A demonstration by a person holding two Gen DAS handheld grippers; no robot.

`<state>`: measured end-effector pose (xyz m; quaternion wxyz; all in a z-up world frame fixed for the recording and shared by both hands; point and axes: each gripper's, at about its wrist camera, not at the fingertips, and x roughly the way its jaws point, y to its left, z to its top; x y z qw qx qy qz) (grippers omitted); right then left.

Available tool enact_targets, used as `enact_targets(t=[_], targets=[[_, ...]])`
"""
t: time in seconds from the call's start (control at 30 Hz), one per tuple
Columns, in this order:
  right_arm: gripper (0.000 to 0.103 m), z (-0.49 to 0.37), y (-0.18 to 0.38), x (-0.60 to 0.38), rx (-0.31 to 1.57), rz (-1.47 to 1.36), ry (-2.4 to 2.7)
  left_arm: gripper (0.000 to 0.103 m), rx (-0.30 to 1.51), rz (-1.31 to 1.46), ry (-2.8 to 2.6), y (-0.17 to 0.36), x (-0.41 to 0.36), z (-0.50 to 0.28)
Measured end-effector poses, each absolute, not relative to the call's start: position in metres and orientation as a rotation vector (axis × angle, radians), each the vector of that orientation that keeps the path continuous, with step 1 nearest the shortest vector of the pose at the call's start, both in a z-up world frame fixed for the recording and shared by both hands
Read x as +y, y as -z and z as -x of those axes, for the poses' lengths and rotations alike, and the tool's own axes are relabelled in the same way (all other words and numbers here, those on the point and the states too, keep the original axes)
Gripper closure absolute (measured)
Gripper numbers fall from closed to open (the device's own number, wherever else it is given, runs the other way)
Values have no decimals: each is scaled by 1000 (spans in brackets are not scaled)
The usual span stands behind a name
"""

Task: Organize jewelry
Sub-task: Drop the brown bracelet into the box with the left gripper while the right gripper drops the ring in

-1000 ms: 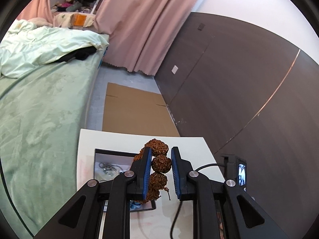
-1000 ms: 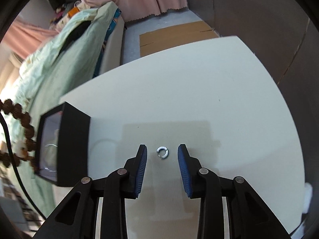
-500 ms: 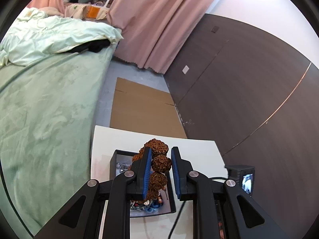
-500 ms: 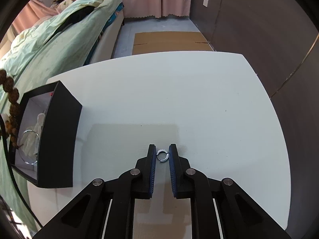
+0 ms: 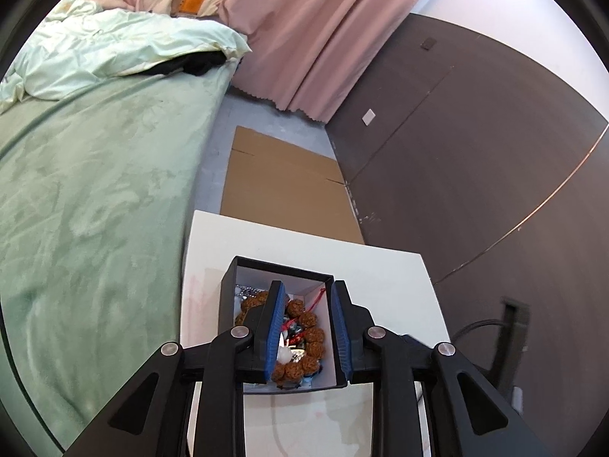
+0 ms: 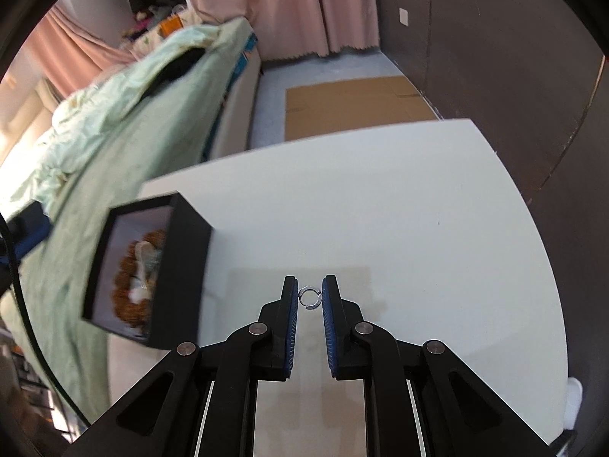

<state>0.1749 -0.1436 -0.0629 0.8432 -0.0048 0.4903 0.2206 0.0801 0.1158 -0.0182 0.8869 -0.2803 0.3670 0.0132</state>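
- Bracelet (image 5: 304, 337) of brown beads lies in the black box (image 5: 283, 271) on the worktop (image 5: 380, 266), below the released left tool (image 5: 307, 329).
- Bed (image 5: 95, 209) borders the worktop's left edge.
- Ring (image 6: 309, 298) is pinched in the right tool (image 6: 309, 299); bare worktop lies ahead and to its right.

I see a black box (image 5: 228, 285) with white lining, brown knobbly beads (image 5: 308, 320), a silver ring (image 6: 309, 297), blue gripper pads (image 6: 292, 323), a white table (image 6: 418, 228), a green bedspread (image 5: 83, 205), pink curtains (image 5: 312, 30)

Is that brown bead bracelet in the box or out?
In. The brown bead bracelet lies inside the black box, below the open left gripper.
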Motion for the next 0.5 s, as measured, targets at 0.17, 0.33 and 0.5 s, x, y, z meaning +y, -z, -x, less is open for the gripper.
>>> enact_targets(t=[0.17,0.33,0.5], targets=[[89,-165,49,-139,1005,-66,-556,58,765,567,-32,16,114,-72],[89,-154,38,-122,969,-125,-643,22,729,539,-76,10,118,-62],[89,-149,35,-100,944,-196,-742,22,724,586,-97,12,134,-53]])
